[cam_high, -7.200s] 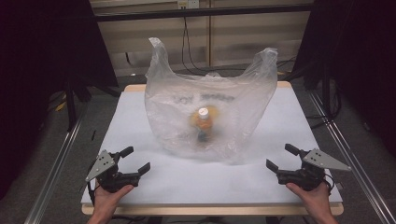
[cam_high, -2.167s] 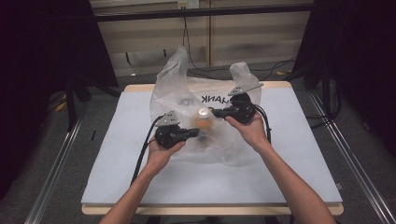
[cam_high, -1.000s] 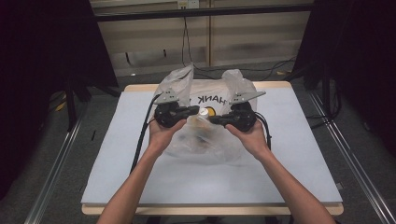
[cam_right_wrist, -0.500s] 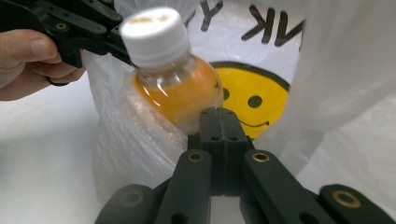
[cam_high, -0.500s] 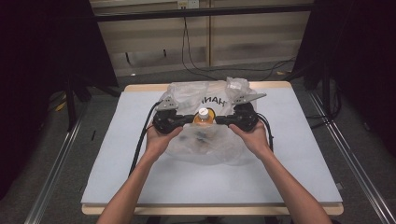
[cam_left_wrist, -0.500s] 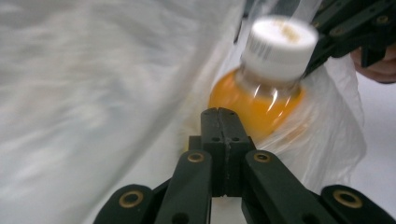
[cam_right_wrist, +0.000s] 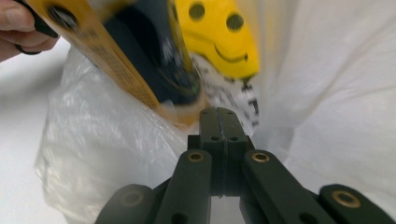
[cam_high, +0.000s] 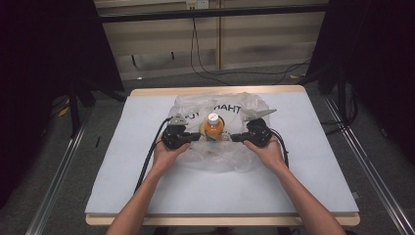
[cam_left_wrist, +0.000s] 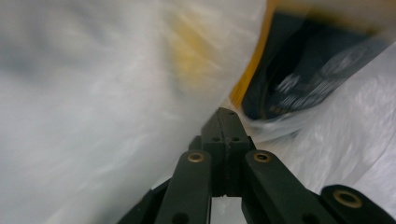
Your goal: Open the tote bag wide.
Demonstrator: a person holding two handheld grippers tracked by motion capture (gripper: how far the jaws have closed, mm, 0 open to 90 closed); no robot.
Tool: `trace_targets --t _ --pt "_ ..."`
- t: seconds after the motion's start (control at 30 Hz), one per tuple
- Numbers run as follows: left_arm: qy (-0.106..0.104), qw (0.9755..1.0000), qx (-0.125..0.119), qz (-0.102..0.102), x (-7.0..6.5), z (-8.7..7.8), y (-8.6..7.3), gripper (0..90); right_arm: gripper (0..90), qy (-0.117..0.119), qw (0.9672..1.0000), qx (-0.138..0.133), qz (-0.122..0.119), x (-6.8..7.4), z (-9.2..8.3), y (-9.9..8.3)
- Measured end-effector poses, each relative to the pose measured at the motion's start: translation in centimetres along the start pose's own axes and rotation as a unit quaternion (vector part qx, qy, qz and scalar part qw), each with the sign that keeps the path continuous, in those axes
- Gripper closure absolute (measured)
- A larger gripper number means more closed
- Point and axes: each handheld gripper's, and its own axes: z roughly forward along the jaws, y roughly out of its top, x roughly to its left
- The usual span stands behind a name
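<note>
A clear plastic bag [cam_high: 215,157] with dark printed letters lies crumpled low on the white table [cam_high: 122,176]. An orange bottle [cam_high: 214,126] with a white cap stands upright in its middle, its top out of the bag's mouth. My left gripper [cam_high: 198,136] is just left of the bottle and my right gripper [cam_high: 234,138] just right of it, each shut on the bag's film. In the left gripper view the closed jaws [cam_left_wrist: 227,116] pinch plastic beside the bottle's dark label [cam_left_wrist: 299,70]. In the right gripper view the closed jaws [cam_right_wrist: 219,114] sit below the bottle [cam_right_wrist: 154,60] and a yellow smiley print [cam_right_wrist: 219,32].
Black cables [cam_high: 149,156] trail from both grippers back along the forearms. Bare white table surface lies all round the bag. Metal rails [cam_high: 58,181] run beside the table, and dark curtains stand at both sides.
Both grippers have pulled the bag's rim lower and a little toward me. The bag has flattened further and the bottle's cap and neck stand free above it.
</note>
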Motion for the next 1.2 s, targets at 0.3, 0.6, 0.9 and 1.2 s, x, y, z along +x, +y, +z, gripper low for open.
trace_targets --t 0.3,0.6,0.9,1.2 --pt "0.008 0.9989 0.046 0.004 0.2 1.3 -1.7 90.0 90.0 -0.002 0.9983 0.058 -0.002 -0.9 1.3 -2.1" --pt "0.014 0.9975 0.070 0.005 1.1 -1.1 -3.5 90.0 90.0 -0.004 0.9989 0.046 0.011 -1.2 -1.0 -4.2" --pt "0.000 0.9983 0.057 -0.010 1.3 -2.9 -5.0 90.0 90.0 -0.019 0.9989 0.044 -0.004 -0.7 -2.1 -5.0" --pt "-0.024 0.9995 0.005 -0.018 0.6 -3.6 -4.3 90.0 90.0 -0.006 0.9997 -0.025 0.001 0.0 -3.8 -4.5"
